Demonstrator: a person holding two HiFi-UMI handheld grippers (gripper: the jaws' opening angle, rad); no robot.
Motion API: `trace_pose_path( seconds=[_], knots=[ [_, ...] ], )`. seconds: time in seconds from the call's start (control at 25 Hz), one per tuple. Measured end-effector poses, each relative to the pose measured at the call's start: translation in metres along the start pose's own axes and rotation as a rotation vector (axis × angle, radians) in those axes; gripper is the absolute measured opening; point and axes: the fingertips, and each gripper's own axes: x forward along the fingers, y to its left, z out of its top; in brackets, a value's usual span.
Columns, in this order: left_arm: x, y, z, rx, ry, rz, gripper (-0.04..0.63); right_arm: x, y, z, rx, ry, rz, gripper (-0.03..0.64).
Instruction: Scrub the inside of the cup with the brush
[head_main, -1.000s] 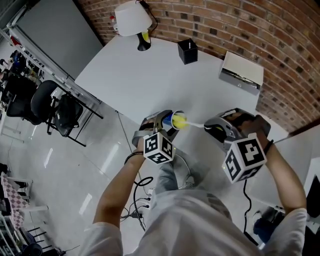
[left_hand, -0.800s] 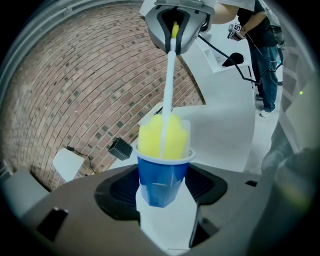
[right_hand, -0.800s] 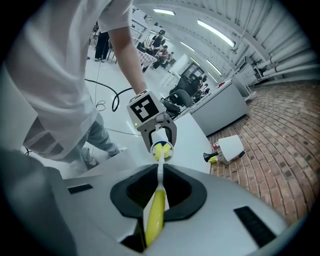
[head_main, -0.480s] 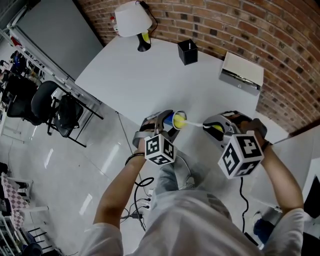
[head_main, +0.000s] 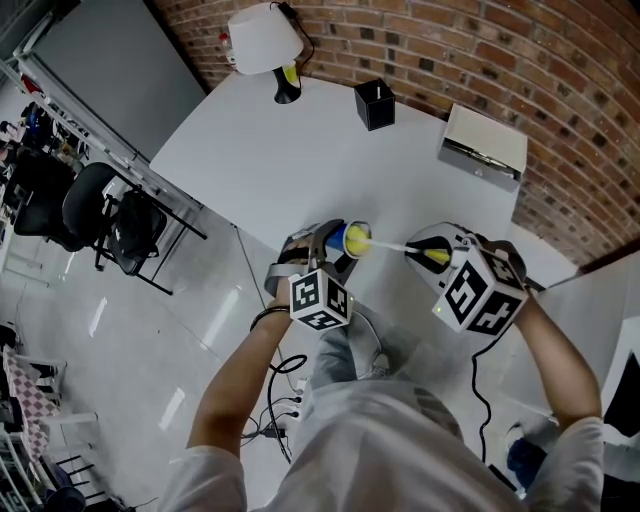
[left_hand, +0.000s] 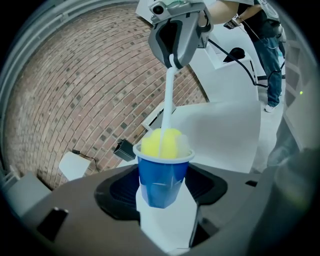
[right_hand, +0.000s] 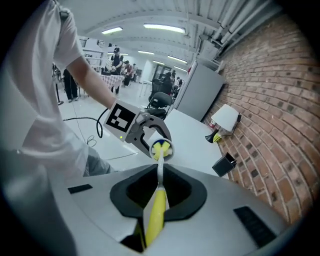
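Observation:
My left gripper (head_main: 335, 252) is shut on a small blue cup (left_hand: 163, 174) with a white rim, held over the white table's near edge. The brush has a yellow handle (right_hand: 156, 212), a thin white shaft and a yellow-and-white sponge head (left_hand: 165, 143) that sits inside the cup's mouth. My right gripper (head_main: 425, 256) is shut on the brush handle, to the right of the cup (head_main: 344, 241), and points its shaft at it. In the right gripper view the brush head (right_hand: 161, 148) fills the cup opening, with the left gripper (right_hand: 152, 137) around the cup.
On the white table (head_main: 300, 150) stand a white lamp (head_main: 264, 38) at the far left, a black box (head_main: 375, 102) and a white flat device (head_main: 483, 144) by the brick wall. Black chairs (head_main: 95, 215) stand on the floor at left. Cables (head_main: 285, 400) lie below.
My right gripper has turned about the brush axis, its marker cube swinging up and closer to the table. The cup and my left gripper have stayed in place.

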Motion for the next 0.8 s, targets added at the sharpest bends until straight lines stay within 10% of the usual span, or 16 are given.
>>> trace_pose_path(
  seconds=[0.8],
  knots=[
    [0.006, 0.013, 0.005, 0.05, 0.006, 0.075, 0.293, 0.008, -0.019, -0.024, 0.775, -0.116, 0.174, 0.032]
  ],
)
